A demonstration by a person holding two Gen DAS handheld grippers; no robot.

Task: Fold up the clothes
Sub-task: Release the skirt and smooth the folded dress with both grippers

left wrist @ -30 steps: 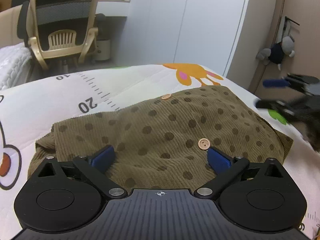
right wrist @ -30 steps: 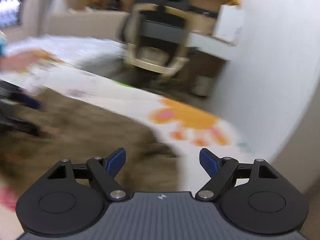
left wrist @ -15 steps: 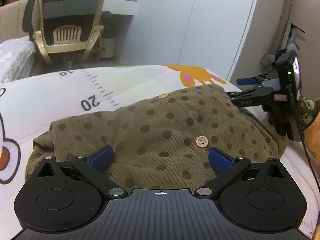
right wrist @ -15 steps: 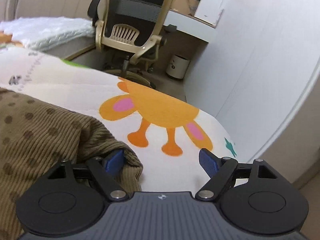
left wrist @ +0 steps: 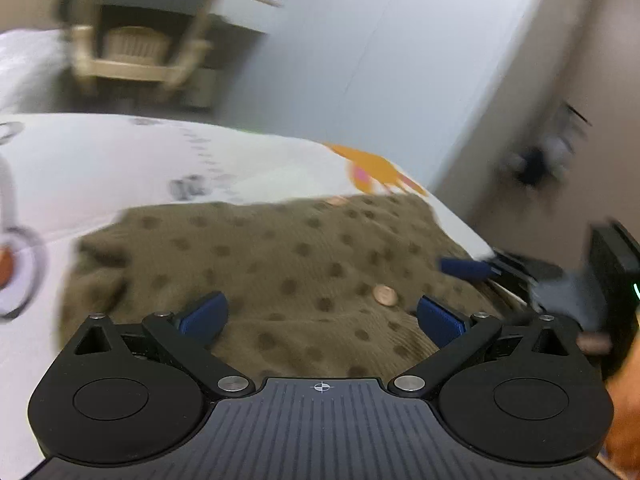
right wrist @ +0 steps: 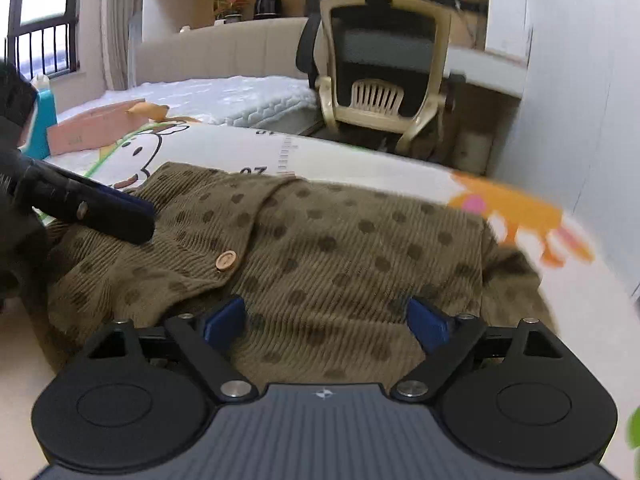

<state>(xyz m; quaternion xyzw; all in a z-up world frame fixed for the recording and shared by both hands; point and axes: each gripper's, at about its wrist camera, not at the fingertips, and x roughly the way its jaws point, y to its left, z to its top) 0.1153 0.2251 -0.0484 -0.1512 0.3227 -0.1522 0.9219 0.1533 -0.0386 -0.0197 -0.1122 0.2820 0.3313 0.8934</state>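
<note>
An olive-brown corduroy garment with dark dots and wooden buttons lies folded into a compact rectangle on a cartoon-print mat. My left gripper hovers open over its near edge, nothing between the blue pads. My right gripper is open as well, low over the garment's other side. Each view catches the other gripper: the right one's blue fingertip at the garment's right edge, the left one's fingers resting by the collar side.
A beige office chair stands behind the mat beside a desk. White wardrobe doors rise on the right. A white quilted mattress and a cardboard piece lie at the back left. The left wrist view is motion-blurred.
The right gripper swung from the garment's far corner to face across the garment. The left gripper shifted and turned, blurring its view. Both stayed open.
</note>
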